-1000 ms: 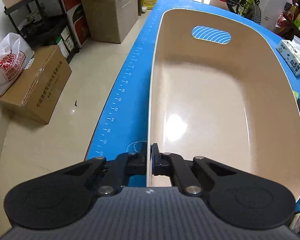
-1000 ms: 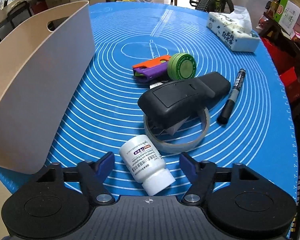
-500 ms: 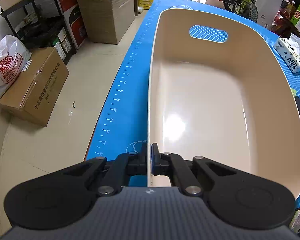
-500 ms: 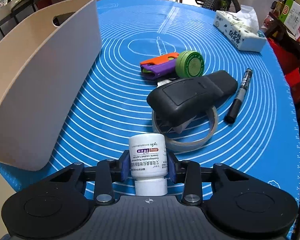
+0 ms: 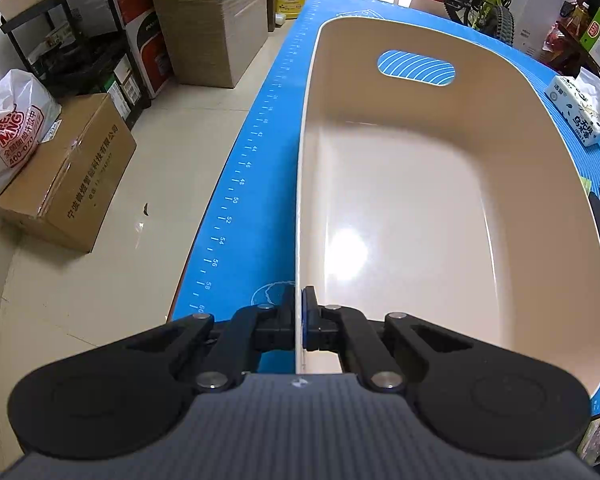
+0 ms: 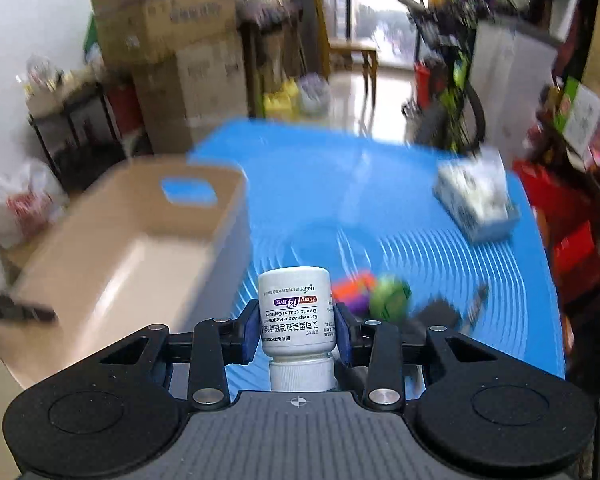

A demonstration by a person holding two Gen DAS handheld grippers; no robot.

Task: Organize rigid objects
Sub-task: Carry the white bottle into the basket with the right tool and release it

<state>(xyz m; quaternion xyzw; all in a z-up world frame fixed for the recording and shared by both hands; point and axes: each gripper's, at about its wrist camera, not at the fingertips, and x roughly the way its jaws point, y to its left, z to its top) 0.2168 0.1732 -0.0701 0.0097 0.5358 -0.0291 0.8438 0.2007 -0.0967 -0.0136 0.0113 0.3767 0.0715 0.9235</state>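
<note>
Blue mat (image 5: 260, 216) carries the beige bin (image 5: 420, 208), empty. My left tongs (image 5: 299, 320) are pinched together on its near rim wall. My right tongs (image 6: 296, 330) are clamped on the white pill bottle (image 6: 294, 308), cap toward me, up off the mat, bin to its left. Other items lie blurred beyond.

pill bottle (image 6: 296, 312) now lifted off mat (image 6: 420, 184)
</note>
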